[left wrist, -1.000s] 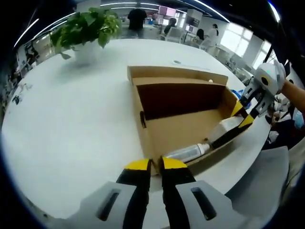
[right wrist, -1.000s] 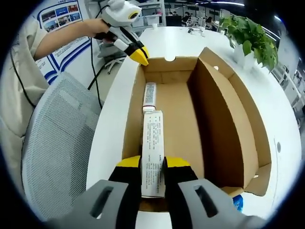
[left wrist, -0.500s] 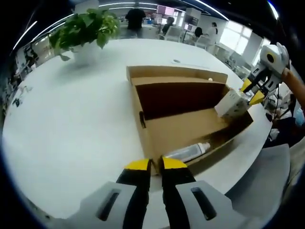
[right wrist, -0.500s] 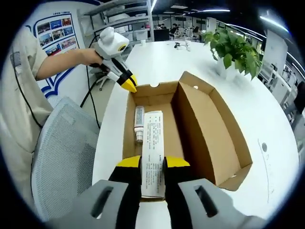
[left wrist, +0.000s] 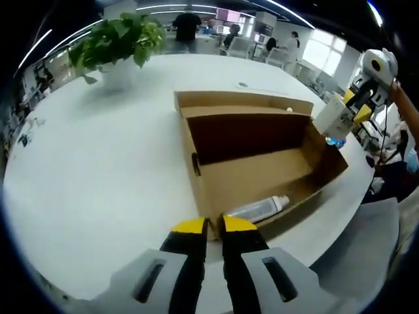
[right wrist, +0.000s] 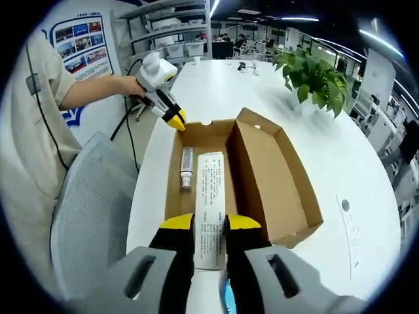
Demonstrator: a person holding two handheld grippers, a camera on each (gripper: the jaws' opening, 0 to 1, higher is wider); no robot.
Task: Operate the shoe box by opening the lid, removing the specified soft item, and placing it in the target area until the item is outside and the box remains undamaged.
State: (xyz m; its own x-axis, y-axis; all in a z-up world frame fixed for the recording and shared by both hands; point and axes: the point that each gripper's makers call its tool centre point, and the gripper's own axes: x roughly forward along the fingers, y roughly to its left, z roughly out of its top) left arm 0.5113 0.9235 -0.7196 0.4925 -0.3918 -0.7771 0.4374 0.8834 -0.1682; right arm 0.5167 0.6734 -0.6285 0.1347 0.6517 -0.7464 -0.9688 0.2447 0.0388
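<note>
My right gripper (right wrist: pixel 209 226) clamps the white printed carton (right wrist: pixel 210 208) above the open brown cardboard shoe box (right wrist: pixel 245 180); I should clear its wall before lowering to the white surface (right wrist: pixel 327 140).

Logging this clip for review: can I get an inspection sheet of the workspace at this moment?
Surface: white table, mostly bare.
Job's things: shoe box open, lid folded back; tube lying inside; white carton held above the box.
Clutter: potted plant on the table.
Grippers: right gripper shut on the white carton; left gripper closed at the box's near wall.
Cables: black cord hanging from the left gripper.
Surroundings: mesh chair, office desks, people.
</note>
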